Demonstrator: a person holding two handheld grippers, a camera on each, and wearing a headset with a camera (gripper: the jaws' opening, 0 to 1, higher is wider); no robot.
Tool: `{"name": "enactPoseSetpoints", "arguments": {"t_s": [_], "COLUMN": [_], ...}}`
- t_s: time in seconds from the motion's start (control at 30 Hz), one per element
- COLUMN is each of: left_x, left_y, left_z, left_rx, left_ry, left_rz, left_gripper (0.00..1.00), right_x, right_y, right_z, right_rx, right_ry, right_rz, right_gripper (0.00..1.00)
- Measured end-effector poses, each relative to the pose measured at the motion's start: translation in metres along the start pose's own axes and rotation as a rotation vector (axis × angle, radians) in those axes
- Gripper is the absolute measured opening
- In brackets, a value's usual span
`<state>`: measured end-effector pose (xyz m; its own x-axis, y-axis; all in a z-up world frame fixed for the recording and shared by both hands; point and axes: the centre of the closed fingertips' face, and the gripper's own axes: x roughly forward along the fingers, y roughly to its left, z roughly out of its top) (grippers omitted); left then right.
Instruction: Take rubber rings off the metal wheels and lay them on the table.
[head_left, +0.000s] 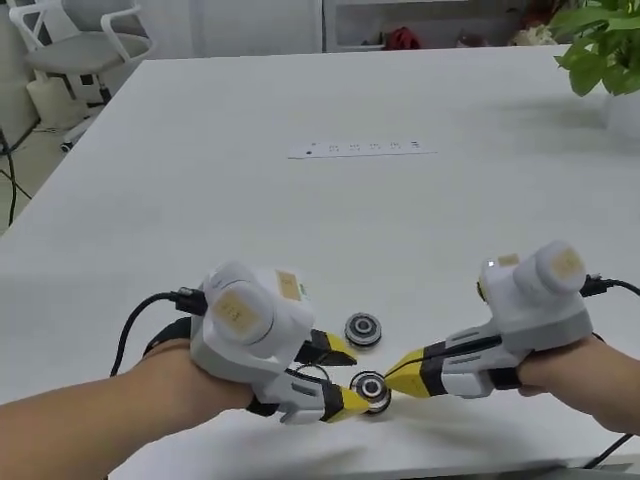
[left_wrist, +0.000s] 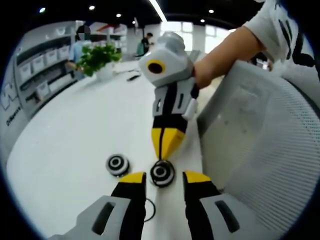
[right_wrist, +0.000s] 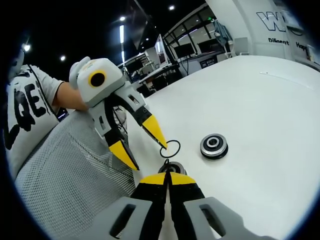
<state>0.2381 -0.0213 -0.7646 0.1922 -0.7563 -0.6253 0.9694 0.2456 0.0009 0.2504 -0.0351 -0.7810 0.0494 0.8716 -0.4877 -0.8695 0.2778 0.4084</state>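
In the head view, my left gripper (head_left: 345, 375) and right gripper (head_left: 392, 372) met near the 6 o'clock edge of the bench (head_left: 300, 200), over the near wheel (head_left: 370, 390). The second wheel (head_left: 362, 330) sat just beside it at 12 o'clock, with neither gripper on it.

In the left gripper view, my left gripper's fingers (left_wrist: 131, 181) stood open on either side of the near wheel (left_wrist: 162, 173). The right gripper's tip came down from 12 o'clock onto its rim.

In the right gripper view, my right gripper's jaws were closed with their tips at the near wheel's rim. I could not tell whether they pinched its rubber. A loose rubber ring (right_wrist: 171, 148) lay on the bench at 12 o'clock of that wheel.

I judged that one ring was off and the near wheel was in hand. The second wheel, at 2 o'clock, seemingly kept its dark band.
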Motion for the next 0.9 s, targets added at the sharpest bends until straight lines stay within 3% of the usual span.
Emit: {"name": "enactPoseSetpoints", "arguments": {"t_s": [0.53, 0.9], "left_x": [-0.028, -0.05], "left_y": [0.008, 0.019], "left_z": [-0.009, -0.017], "left_rx": [0.004, -0.021], "left_ry": [-0.013, -0.031], "left_rz": [0.046, 0.094], "left_gripper": [0.43, 0.49], "right_x": [-0.005, 0.002], "right_y": [0.008, 0.015], "right_z": [0.019, 0.029], "right_rx": [-0.022, -0.039], "right_ry": [-0.028, -0.026], "right_rz": [0.012, 0.032], "right_gripper": [0.0, 0.0]}}
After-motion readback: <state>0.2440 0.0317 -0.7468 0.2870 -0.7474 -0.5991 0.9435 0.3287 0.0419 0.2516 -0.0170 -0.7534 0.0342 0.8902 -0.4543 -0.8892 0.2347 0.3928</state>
